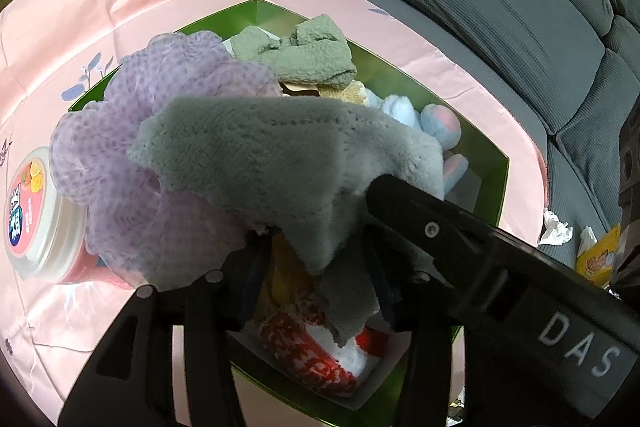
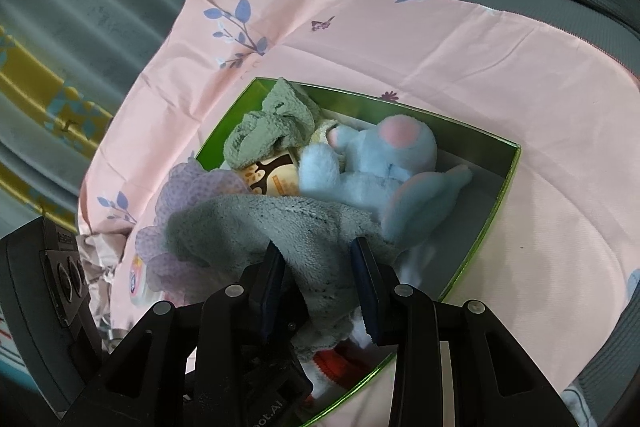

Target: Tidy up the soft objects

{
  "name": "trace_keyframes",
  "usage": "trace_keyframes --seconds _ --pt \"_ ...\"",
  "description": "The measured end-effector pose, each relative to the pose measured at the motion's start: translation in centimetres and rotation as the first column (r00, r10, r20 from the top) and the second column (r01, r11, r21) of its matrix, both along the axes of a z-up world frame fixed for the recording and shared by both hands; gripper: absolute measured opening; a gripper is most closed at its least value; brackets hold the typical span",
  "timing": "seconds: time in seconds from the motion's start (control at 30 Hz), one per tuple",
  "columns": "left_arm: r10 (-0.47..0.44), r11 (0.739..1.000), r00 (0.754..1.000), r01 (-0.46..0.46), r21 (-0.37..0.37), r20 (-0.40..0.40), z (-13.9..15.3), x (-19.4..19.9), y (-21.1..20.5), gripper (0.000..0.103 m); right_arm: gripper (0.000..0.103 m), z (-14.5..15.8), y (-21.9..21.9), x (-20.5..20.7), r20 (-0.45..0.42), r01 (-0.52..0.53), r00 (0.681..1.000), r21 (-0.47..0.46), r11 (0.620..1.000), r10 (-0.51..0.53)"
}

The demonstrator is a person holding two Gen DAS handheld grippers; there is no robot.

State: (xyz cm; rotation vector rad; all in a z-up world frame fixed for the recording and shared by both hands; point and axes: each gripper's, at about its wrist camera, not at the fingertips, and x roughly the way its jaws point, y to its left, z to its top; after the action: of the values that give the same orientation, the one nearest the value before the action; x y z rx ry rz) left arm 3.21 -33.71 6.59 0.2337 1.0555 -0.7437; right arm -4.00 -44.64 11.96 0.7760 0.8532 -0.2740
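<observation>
The right claw (image 2: 318,287) pinches the grey fleece cloth (image 2: 256,227) over the green box (image 2: 508,187). The left claw (image 1: 316,267) stands loosely open around a hanging corner. Let go carelessly, the cloth could drape over the rim. The purple mesh puff (image 1: 132,147) crowds that side, the blue plush toy (image 2: 372,163) fills the middle, and a lidded jar (image 1: 36,215) sits just outside.

Towel (image 1: 256,151) atop plush toy (image 2: 372,163) and mesh sponge (image 1: 160,99) in box (image 1: 494,183); jar (image 1: 38,215) beside.
</observation>
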Motion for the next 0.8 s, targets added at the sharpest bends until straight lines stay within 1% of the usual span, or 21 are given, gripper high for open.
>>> trace_keyframes --seconds 0.03,0.1,0.23,0.37,0.43,0.5,0.53,0.67,0.7,0.73,0.77,0.8 --pt "0.002 1.0 1.0 -0.002 0.0 0.002 0.0 0.0 0.0 0.052 0.037 0.0 0.0 0.0 0.0 -0.001 1.0 0.001 1.0 0.001" --pt "0.003 1.0 1.0 -0.003 -0.006 0.003 0.1 -0.1 0.1 0.056 0.037 0.0 0.0 0.0 0.0 -0.001 1.0 0.001 1.0 0.001" --pt "0.002 1.0 1.0 -0.002 -0.02 -0.007 0.2 -0.2 0.3 0.059 0.037 0.1 -0.1 -0.1 0.004 -0.004 1.0 0.006 1.0 0.004" --pt "-0.006 1.0 1.0 0.007 -0.02 0.022 0.9 -0.7 0.3 0.064 0.037 0.2 -0.2 -0.2 0.008 -0.01 1.0 0.01 1.0 0.009" --pt "-0.013 1.0 0.999 0.014 -0.024 0.031 1.3 -1.1 0.3 0.069 0.037 0.4 -0.2 -0.4 0.019 -0.011 1.0 0.01 1.0 0.011" --pt "-0.017 0.999 0.999 0.018 -0.03 0.048 1.8 -1.4 0.4 0.072 0.046 0.6 -0.2 -0.6 0.032 -0.01 0.999 0.012 1.0 0.01" --pt "-0.017 0.999 0.998 0.019 -0.032 0.054 1.9 -1.5 0.5 0.074 0.052 0.8 -0.1 -0.7 0.04 -0.011 0.999 0.012 1.0 0.011" --pt "-0.021 0.999 0.996 0.025 -0.046 0.083 3.0 -2.1 0.9 0.08 0.054 1.6 0.2 -1.0 0.075 -0.018 0.997 0.007 1.0 0.017" --pt "-0.021 0.998 0.995 0.025 -0.049 0.095 3.3 -2.3 1.0 0.083 0.055 1.8 0.3 -1.1 0.086 -0.02 0.996 0.007 1.0 0.02" --pt "-0.02 0.998 0.994 0.025 -0.051 0.105 3.4 -2.5 1.1 0.086 0.058 2.1 0.3 -1.2 0.098 -0.023 0.995 0.007 1.0 0.023" --pt "-0.02 0.998 0.993 0.027 -0.054 0.12 3.7 -2.7 1.3 0.087 0.063 2.3 0.4 -1.3 0.105 -0.025 0.994 0.006 1.0 0.024" --pt "-0.02 0.998 0.991 0.028 -0.057 0.129 4.0 -2.9 1.4 0.087 0.064 2.5 0.5 -1.4 0.113 -0.027 0.993 0.001 1.0 0.027"
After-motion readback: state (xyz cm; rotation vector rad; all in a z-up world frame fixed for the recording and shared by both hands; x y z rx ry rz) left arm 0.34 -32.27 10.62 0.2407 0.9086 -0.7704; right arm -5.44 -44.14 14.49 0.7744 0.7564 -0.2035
